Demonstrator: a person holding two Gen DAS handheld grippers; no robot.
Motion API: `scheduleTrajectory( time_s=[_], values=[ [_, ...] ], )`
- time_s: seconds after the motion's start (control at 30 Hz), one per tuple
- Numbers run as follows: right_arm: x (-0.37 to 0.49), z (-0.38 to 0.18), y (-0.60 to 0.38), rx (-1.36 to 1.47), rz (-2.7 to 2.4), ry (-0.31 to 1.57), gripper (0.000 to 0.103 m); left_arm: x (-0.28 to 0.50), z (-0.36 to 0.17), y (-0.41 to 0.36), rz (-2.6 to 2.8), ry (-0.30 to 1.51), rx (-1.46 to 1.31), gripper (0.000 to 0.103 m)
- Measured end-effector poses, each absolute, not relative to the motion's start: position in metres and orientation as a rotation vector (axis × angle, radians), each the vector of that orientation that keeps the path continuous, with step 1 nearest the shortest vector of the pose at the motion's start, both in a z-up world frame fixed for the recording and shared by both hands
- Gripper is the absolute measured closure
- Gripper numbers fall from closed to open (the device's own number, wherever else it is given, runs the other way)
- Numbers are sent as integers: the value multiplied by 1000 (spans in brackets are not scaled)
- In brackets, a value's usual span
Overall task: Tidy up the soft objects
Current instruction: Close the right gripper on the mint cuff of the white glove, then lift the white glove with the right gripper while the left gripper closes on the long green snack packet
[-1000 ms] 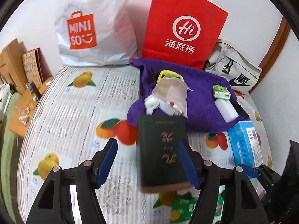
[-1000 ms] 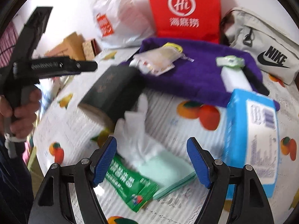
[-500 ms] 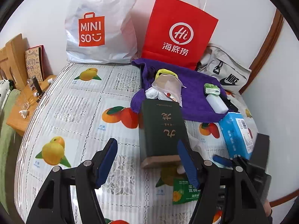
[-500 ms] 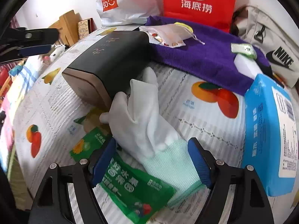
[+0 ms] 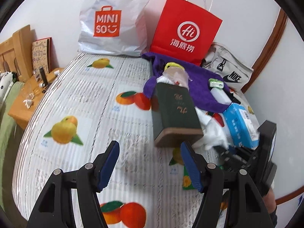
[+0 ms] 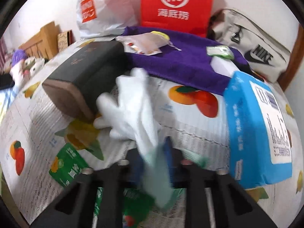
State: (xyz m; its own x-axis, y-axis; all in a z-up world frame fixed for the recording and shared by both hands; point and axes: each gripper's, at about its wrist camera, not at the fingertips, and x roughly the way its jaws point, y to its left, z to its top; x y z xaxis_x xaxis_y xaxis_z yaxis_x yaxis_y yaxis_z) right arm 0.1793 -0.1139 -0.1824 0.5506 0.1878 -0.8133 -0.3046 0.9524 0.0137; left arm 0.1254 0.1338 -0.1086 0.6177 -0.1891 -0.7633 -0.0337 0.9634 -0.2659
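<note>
A white glove (image 6: 133, 110) with a pale green cuff lies on the fruit-print bedspread (image 5: 85, 98) beside a dark green box (image 6: 89, 70). My right gripper (image 6: 161, 152) is closing, and its blue pads pinch the glove's cuff. In the left wrist view the glove (image 5: 214, 133) shows white behind the box (image 5: 174, 110), with the right gripper (image 5: 237, 155) reaching in from the right. My left gripper (image 5: 150, 167) hangs open over the bedspread with nothing between its fingers, short of the box and a little to its left. A purple towel (image 5: 201, 79) lies behind the box.
A blue tissue pack (image 6: 256, 133) lies right of the glove, a green packet (image 6: 66, 165) lies left of my right gripper. A white Miniso bag (image 5: 112, 22), a red paper bag (image 5: 186, 30) and a grey Nike bag (image 5: 228, 70) stand along the wall. A wooden nightstand (image 5: 28, 102) is at left.
The right jaws have come together on the glove's cuff after standing wide on either side of it. The left gripper has drawn back and leftward, so the dark box now lies beyond its right finger.
</note>
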Motion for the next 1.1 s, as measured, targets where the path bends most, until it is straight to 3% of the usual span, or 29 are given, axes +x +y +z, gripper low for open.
scheduleTrajectory(
  time_s=[0.57,1.1],
  values=[
    [97,-117,-165,-85,305,753,94,117,-140,59,-212,966,-149,38],
    [46,-142,-229,-73,237,818,94,154,-168,-9,-380,1037,-46,38]
  ],
)
